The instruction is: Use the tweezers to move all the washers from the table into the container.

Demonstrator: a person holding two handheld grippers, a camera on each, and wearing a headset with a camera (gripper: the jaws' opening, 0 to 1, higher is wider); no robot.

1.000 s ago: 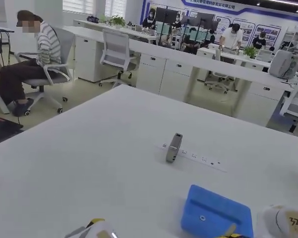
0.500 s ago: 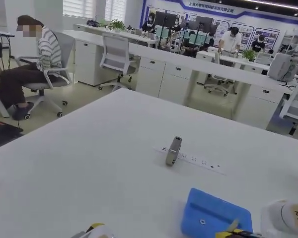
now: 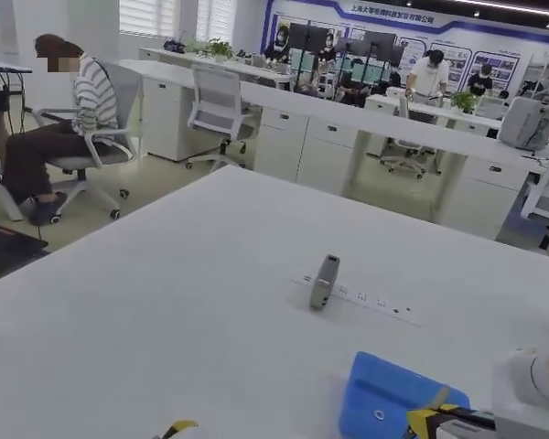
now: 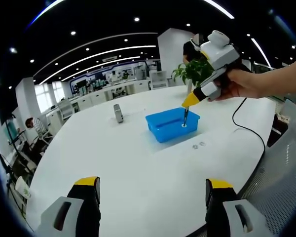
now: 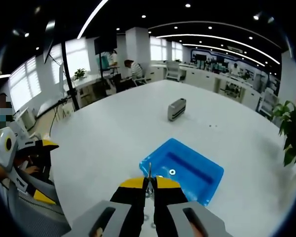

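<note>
A blue container point(image 3: 384, 395) sits on the white table point(image 3: 183, 302) with one washer point(image 3: 379, 414) inside it. In the right gripper view my right gripper point(image 5: 149, 183) is shut on thin tweezers point(image 5: 149, 170), whose tips hang over the container point(image 5: 192, 170) just short of the washer point(image 5: 172, 172). From the left gripper view, the tweezers point(image 4: 185, 116) point down into the container point(image 4: 163, 128). Two washers point(image 4: 198, 145) lie on the table just in front of it. My left gripper point(image 4: 152, 185) is open, well back from the container, with nothing between its jaws.
A small grey box point(image 3: 324, 281) stands behind the container beside flush power sockets point(image 3: 371, 298). A potted plant point(image 4: 192, 71) stands at the table's edge. A cable point(image 4: 246, 131) trails over the table. A person point(image 3: 69, 114) sits on a chair far left.
The head camera has tilted slightly. My right gripper's yellow tip has edged a little further in at the container's near corner. The washer in the container has not moved.
</note>
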